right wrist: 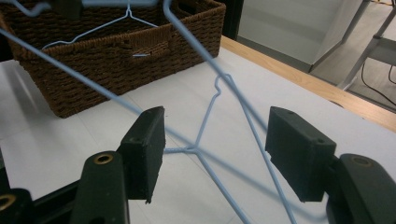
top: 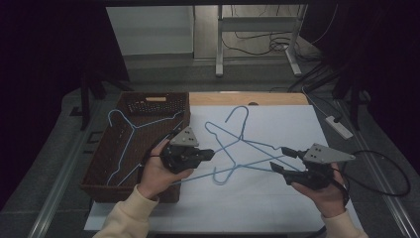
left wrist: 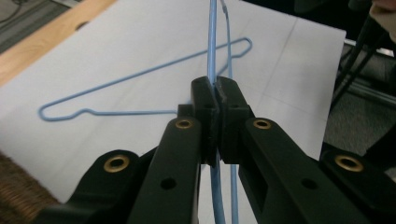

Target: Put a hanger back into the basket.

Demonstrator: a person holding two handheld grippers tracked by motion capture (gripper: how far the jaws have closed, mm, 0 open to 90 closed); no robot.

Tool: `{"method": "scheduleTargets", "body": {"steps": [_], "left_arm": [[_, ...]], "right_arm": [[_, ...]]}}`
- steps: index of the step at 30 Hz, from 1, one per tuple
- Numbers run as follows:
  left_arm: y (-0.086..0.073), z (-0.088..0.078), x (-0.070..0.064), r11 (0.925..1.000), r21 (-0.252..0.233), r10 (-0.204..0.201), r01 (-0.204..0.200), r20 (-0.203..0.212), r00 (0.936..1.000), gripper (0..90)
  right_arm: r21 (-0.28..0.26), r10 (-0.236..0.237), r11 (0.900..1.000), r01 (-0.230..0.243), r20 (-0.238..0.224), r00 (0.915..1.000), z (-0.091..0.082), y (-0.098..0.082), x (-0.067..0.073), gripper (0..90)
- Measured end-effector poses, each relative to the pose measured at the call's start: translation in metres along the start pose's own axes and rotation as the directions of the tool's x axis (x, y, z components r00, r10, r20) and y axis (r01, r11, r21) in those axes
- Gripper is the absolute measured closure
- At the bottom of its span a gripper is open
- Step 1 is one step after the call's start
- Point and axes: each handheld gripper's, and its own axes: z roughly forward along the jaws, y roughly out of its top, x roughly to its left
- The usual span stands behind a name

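Observation:
My left gripper (top: pixel 212 154) (left wrist: pixel 217 88) is shut on the wire of a blue hanger (top: pixel 250 167) (left wrist: pixel 212 42), lifted over the white table sheet. The hanger runs across to my right gripper (top: pixel 280 158) (right wrist: pixel 217 149), whose jaws stand open around its far end; the blurred wires (right wrist: pixel 252 116) pass between the pads without being pressed. A second blue hanger (top: pixel 244 126) (left wrist: pixel 140 74) (right wrist: pixel 201 140) lies flat on the sheet beneath. A third blue hanger (top: pixel 133 130) (right wrist: pixel 93 30) rests in the wicker basket.
The brown wicker basket (top: pixel 99 178) (right wrist: pixel 93 70) stands at the table's left side. A bare wooden strip (top: pixel 247 98) edges the far side of the white sheet. A white power strip (top: pixel 339 126) and cables lie on the floor to the right.

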Motion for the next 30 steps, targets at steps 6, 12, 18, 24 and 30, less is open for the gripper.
{"method": "scheduleTargets", "body": {"steps": [6, 12, 18, 24, 30], "left_arm": [[-0.007, -0.020, 0.012, 0.9975, -0.055, -0.047, 0.045, -0.037, 0.9982, 87.8], [-0.017, -0.038, 0.024, 0.9904, -0.101, -0.101, 0.095, -0.060, 0.9931, 87.8], [-0.030, -0.061, 0.037, 0.9793, -0.151, -0.150, 0.134, -0.103, 0.9833, 87.8], [-0.042, -0.079, 0.046, 0.9665, -0.197, -0.194, 0.165, -0.137, 0.9714, 87.9], [-0.057, -0.101, 0.056, 0.9511, -0.240, -0.241, 0.194, -0.184, 0.9530, 87.9]], "right_arm": [[0.018, 0.003, 1.000, -0.003, -0.003, 1.0000, 0.004, -0.003, 0.000, 37.9], [0.056, 0.019, 0.998, -0.018, -0.008, 0.9998, 0.012, -0.010, -0.003, 37.0], [0.064, 0.031, 0.998, -0.030, -0.007, 0.9995, 0.015, -0.014, -0.006, 36.6], [0.067, 0.040, 0.997, -0.040, -0.003, 0.9992, 0.015, -0.016, -0.008, 36.5], [0.077, 0.050, 0.996, -0.050, 0.002, 0.9988, 0.016, -0.018, -0.010, 36.4]]}}
